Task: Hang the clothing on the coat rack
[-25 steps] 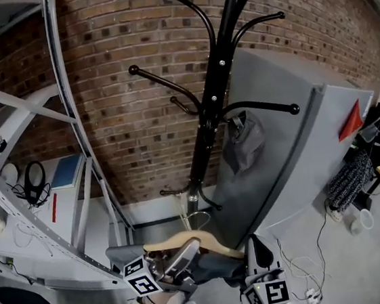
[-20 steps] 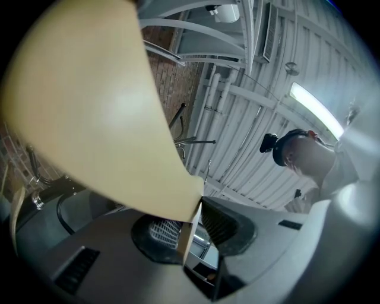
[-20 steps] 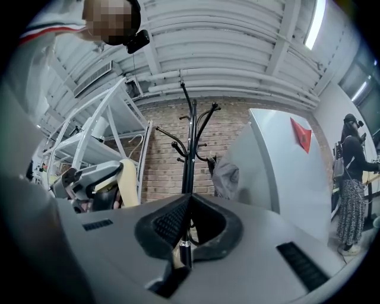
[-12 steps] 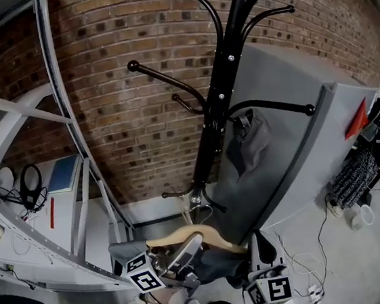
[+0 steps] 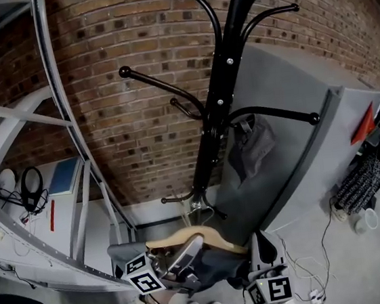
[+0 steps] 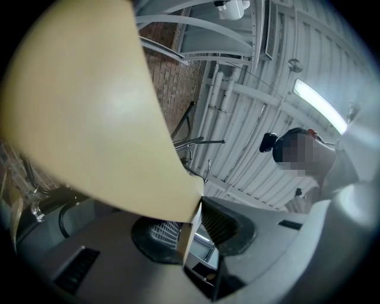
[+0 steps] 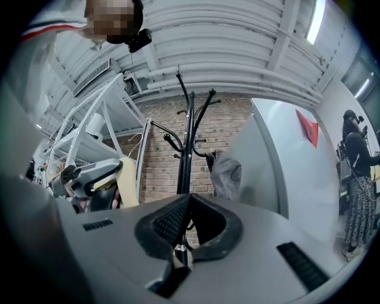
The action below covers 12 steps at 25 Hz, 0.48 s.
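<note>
A black coat rack point(image 5: 221, 96) stands against the brick wall, and a grey garment point(image 5: 250, 149) hangs on one of its right hooks. Low in the head view my left gripper point(image 5: 191, 248) is shut on a wooden hanger point(image 5: 186, 237) that carries dark grey clothing point(image 5: 220, 266). The hanger point(image 6: 89, 107) fills the left gripper view, its edge pinched between the pads of the left gripper point(image 6: 193, 228). My right gripper point(image 5: 258, 243) sits just right of the hanger, apart from it. In its own view the right gripper point(image 7: 187, 199) is shut with nothing between the tips, facing the rack point(image 7: 185, 148).
A large grey panel point(image 5: 299, 156) leans behind and right of the rack. A white metal frame point(image 5: 64, 128) rises at the left, with headphones point(image 5: 30, 183) on a shelf behind it. Cables point(image 5: 305, 264) lie on the floor at right. A person point(image 7: 356, 172) stands far right.
The head view has shifted, so the rack looks a little larger and further right. Both grippers and the hanger stay in about the same place at the bottom.
</note>
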Tool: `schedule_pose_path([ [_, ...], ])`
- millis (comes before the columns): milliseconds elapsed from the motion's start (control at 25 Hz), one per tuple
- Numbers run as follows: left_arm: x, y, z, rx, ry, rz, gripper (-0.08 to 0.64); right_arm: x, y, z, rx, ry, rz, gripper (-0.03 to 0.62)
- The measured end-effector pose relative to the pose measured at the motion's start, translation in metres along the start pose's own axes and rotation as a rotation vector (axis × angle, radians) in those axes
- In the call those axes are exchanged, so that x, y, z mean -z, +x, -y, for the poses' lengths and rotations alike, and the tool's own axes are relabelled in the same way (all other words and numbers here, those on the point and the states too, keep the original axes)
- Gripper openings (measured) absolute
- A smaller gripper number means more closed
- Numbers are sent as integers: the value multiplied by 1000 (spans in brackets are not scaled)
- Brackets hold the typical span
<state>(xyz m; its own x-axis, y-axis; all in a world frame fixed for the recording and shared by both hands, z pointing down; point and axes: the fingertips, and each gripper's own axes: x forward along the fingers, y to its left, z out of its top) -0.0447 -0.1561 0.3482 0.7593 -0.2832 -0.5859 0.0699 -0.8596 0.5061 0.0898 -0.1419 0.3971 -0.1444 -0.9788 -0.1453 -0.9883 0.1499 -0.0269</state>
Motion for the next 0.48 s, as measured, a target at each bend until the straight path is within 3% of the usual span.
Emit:
schedule_pose_path([
  [480,-13,44,1,-17,52,6,95,-14,7,59,62,-5,42,21],
])
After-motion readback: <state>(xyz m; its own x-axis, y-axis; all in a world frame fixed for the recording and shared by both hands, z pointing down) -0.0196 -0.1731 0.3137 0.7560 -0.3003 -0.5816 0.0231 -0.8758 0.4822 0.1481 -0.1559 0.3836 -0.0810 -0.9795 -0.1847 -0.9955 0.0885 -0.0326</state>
